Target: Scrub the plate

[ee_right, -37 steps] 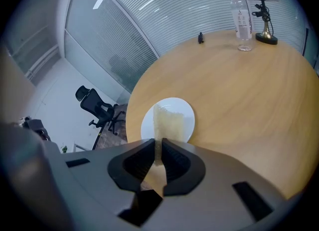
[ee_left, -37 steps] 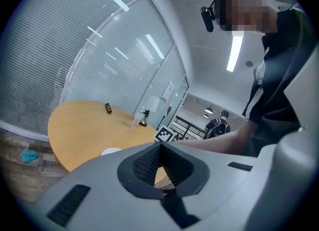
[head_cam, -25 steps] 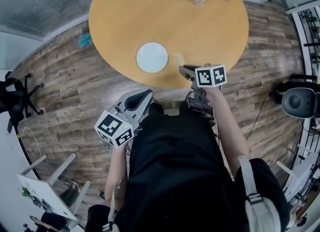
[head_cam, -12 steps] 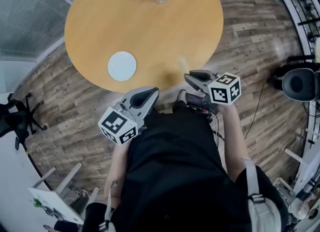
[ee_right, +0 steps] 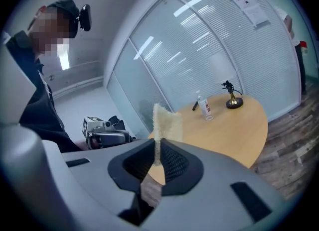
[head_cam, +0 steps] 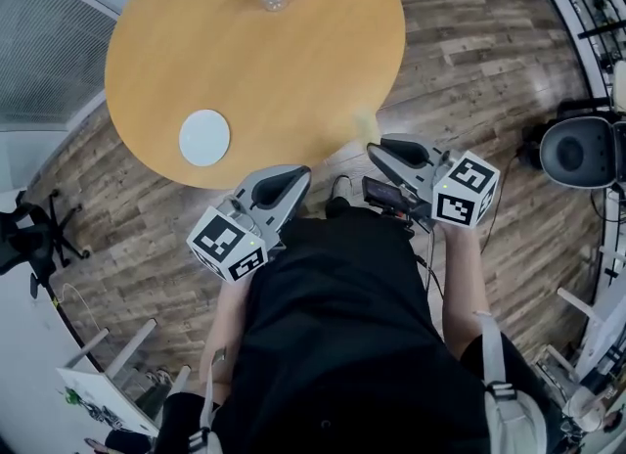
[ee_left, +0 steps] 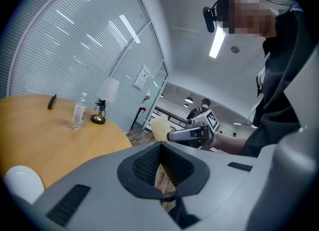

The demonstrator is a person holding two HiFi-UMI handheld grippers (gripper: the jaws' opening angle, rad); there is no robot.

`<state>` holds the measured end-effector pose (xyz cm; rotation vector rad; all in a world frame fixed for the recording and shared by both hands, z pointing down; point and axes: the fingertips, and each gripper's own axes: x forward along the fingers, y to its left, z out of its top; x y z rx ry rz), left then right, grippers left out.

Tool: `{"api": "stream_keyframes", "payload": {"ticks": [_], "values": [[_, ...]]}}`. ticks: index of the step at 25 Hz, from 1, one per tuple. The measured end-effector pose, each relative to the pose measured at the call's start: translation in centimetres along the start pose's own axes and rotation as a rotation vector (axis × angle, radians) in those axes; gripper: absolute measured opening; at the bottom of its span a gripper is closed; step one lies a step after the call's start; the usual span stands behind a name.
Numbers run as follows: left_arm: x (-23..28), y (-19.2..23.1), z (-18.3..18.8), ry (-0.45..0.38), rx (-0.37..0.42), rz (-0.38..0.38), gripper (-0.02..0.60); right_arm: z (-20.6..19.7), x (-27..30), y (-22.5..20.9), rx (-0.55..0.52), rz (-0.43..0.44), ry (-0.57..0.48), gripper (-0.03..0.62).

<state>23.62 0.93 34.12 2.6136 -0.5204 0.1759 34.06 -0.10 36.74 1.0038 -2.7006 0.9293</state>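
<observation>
The right gripper (ee_right: 157,161) pinches its ribbed black pads on a thin, fuzzy, pale-yellow sponge (ee_right: 164,123) that stands upright above the jaws, held off the edge of the round wooden table (head_cam: 293,61). The left gripper (ee_left: 162,168) holds nothing, and its jaws seem drawn together, with only a sliver of floor showing between them. The flat, round white plate (head_cam: 204,137) lies near the table's rim, well apart from both grippers.

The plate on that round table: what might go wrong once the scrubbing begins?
1. The plate lies unheld near the edge of the table. With the left claw shut and away from it, scrubbing could push it over.
2. The right claw pinches the sponge only by one thin edge, so it may fold or slip out.
</observation>
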Motion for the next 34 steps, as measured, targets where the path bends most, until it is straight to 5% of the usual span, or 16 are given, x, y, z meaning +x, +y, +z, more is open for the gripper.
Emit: {"api": "stream_keyframes", "payload": {"ticks": [15, 34], "values": [[4.1, -4.9, 1.3, -0.071, 0.008, 0.031, 0.011, 2.3, -5.1, 1.7, -0.115, 0.113, -0.070, 0.038], [2.6, -5.6, -0.2, -0.056, 0.000, 0.038, 0.011, 1.1, -4.9, 2.8, -0.125, 0.111, -0.066, 0.038]]}}
